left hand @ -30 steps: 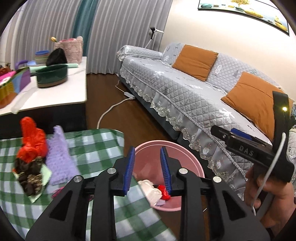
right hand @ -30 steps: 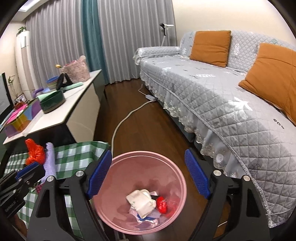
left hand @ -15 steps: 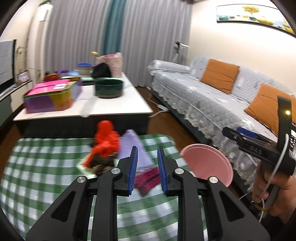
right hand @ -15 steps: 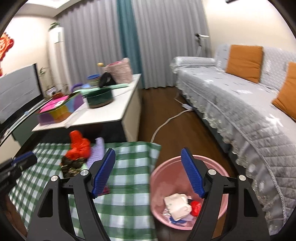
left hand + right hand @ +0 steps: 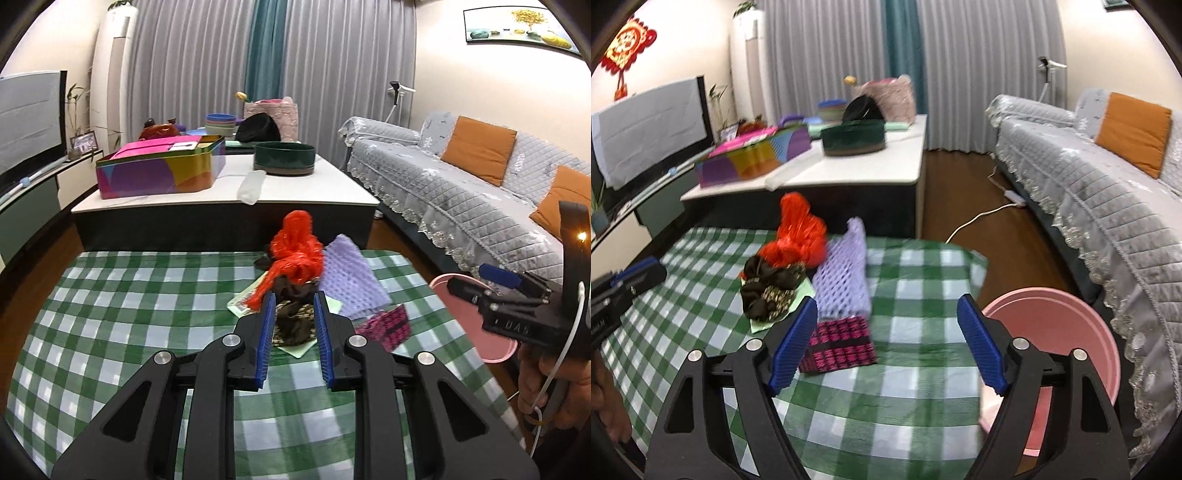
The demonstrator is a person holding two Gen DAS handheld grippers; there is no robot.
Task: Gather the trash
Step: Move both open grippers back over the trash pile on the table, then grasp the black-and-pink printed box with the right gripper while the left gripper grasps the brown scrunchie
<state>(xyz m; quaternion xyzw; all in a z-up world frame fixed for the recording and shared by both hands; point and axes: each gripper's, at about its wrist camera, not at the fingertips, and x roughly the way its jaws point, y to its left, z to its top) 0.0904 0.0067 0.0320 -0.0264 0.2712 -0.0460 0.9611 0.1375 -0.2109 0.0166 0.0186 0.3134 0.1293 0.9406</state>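
Partly hidden: pink bin (image 5: 1071, 317) contents.

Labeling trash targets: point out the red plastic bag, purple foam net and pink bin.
red plastic bag (image 5: 295, 247): left wrist view, crumpled middle.
purple foam net (image 5: 844, 277): right wrist view, mesh centre.
pink bin (image 5: 1082, 325): right wrist view, inner wall.

Trash pile (image 5: 295, 273) on tablecloth (image 5: 129, 302); bin (image 5: 1052, 350) right, off table edge; sofa (image 5: 1089, 192) beyond.

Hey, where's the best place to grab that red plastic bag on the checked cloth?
Probably the red bag's upright bunched top, coming from above with the fingers either side. It narrows there and stands clear of the dark wrapper and purple foam net crowding its base.
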